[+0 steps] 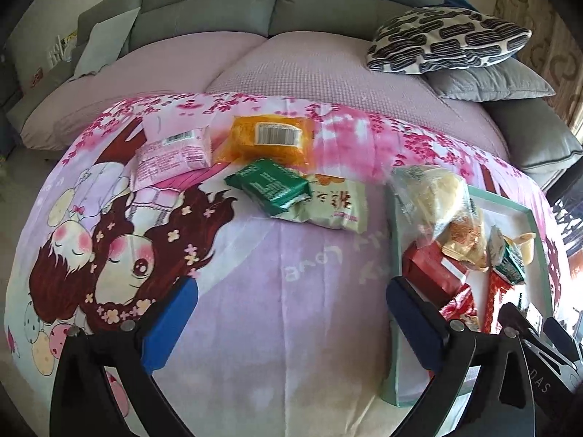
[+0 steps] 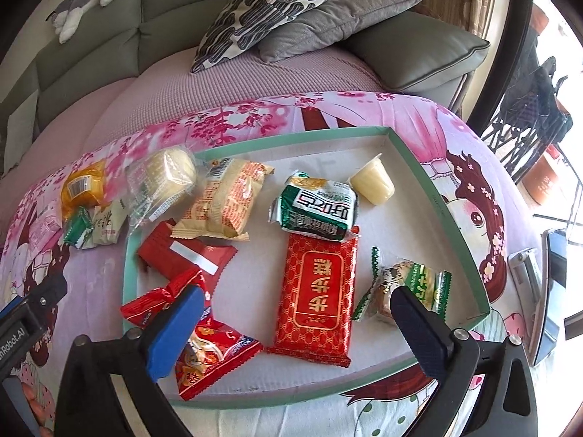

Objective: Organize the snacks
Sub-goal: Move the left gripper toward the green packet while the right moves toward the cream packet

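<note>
A shallow green-rimmed tray [image 2: 430, 178] lies on a cartoon-print cloth and holds several snack packs: a long red pack [image 2: 317, 291], a green-white pack [image 2: 317, 207], a jelly cup [image 2: 373, 180], a beige pack [image 2: 222, 200], red packs [image 2: 182, 255] and a clear-wrapped bun [image 2: 164, 178] on its left rim. My right gripper [image 2: 295, 304] is open above the tray's near side. Outside the tray lie a pink pack [image 1: 171, 156], an orange pack [image 1: 269, 142], a green pack [image 1: 269, 185] and a pale green pack [image 1: 335, 204]. My left gripper [image 1: 291, 300] is open over bare cloth, short of them.
A grey sofa [image 1: 218, 3] with a purple cover stands behind the cloth. Patterned [image 1: 448, 36] and grey cushions lie at its right end. A phone [image 2: 550, 291] lies right of the tray. The tray also shows at the right of the left wrist view [image 1: 397, 364].
</note>
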The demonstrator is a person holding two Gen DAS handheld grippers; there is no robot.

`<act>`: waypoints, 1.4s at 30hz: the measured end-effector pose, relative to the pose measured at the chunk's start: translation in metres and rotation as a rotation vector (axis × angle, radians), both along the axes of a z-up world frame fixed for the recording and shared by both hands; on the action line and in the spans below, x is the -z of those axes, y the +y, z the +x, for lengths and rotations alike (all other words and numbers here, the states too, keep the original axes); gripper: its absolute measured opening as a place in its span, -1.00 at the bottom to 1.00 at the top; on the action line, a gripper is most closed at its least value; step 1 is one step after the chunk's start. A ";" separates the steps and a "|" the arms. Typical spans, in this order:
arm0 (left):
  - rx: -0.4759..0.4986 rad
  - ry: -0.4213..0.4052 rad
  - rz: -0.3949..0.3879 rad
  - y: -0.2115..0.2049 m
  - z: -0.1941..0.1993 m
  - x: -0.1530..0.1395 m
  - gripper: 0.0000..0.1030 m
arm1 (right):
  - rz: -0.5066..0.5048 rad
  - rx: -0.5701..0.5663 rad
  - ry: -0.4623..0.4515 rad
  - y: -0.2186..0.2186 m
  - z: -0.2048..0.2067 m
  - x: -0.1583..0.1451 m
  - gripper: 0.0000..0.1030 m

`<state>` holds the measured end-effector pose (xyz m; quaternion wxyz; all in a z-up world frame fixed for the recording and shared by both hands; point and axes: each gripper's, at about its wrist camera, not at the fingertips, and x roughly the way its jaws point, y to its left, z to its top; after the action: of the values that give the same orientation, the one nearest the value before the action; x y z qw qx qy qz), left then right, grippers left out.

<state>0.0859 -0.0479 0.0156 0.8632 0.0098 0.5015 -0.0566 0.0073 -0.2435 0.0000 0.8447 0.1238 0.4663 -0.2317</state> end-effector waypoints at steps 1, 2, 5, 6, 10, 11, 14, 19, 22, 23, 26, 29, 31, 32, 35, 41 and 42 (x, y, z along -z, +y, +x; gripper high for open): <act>-0.021 0.002 0.017 0.006 0.002 0.000 1.00 | 0.001 -0.014 -0.004 0.005 0.003 -0.001 1.00; -0.043 0.003 0.036 0.012 0.004 0.001 1.00 | 0.000 -0.031 -0.008 0.010 0.005 -0.001 1.00; -0.109 0.016 0.087 0.034 0.010 0.003 1.00 | -0.004 -0.081 -0.015 0.027 0.012 -0.002 1.00; -0.130 0.022 0.093 0.041 0.012 0.004 1.00 | -0.006 -0.097 -0.019 0.033 0.014 -0.002 1.00; -0.229 0.026 0.090 0.075 0.018 0.001 1.00 | -0.005 -0.159 -0.038 0.051 0.020 -0.005 1.00; -0.250 0.023 0.089 0.083 0.019 0.000 1.00 | -0.005 -0.168 -0.042 0.054 0.020 -0.005 1.00; -0.301 0.009 0.088 0.102 0.021 -0.005 1.00 | 0.001 -0.182 -0.049 0.060 0.023 -0.005 1.00; -0.357 0.011 0.072 0.124 0.024 -0.006 1.00 | 0.020 -0.195 -0.057 0.065 0.025 -0.003 1.00; -0.358 0.017 0.063 0.128 0.026 -0.004 1.00 | 0.022 -0.209 -0.080 0.069 0.026 -0.006 1.00; -0.350 0.018 0.063 0.128 0.026 -0.004 1.00 | 0.024 -0.213 -0.091 0.069 0.027 -0.006 1.00; -0.317 0.006 0.072 0.124 0.030 -0.005 1.00 | 0.020 -0.211 -0.109 0.071 0.028 -0.007 1.00; -0.294 -0.008 0.091 0.121 0.036 -0.006 1.00 | -0.011 -0.206 -0.114 0.075 0.032 -0.007 1.00; -0.280 -0.008 0.105 0.119 0.041 -0.006 1.00 | -0.006 -0.211 -0.113 0.077 0.035 -0.006 1.00; -0.273 -0.009 0.107 0.119 0.043 -0.006 1.00 | 0.002 -0.215 -0.113 0.078 0.037 -0.005 1.00; -0.249 -0.006 0.082 0.119 0.051 -0.006 1.00 | 0.010 -0.237 -0.106 0.084 0.045 -0.002 1.00; -0.227 -0.009 0.065 0.118 0.068 -0.006 1.00 | -0.012 -0.248 -0.095 0.094 0.068 -0.004 1.00; -0.224 -0.001 0.053 0.117 0.071 -0.004 1.00 | -0.016 -0.248 -0.092 0.095 0.073 -0.004 1.00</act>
<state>0.1571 0.0695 0.0198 0.8639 -0.0234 0.5002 0.0538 0.0801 -0.1487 0.0045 0.8884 0.0691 0.4369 -0.1230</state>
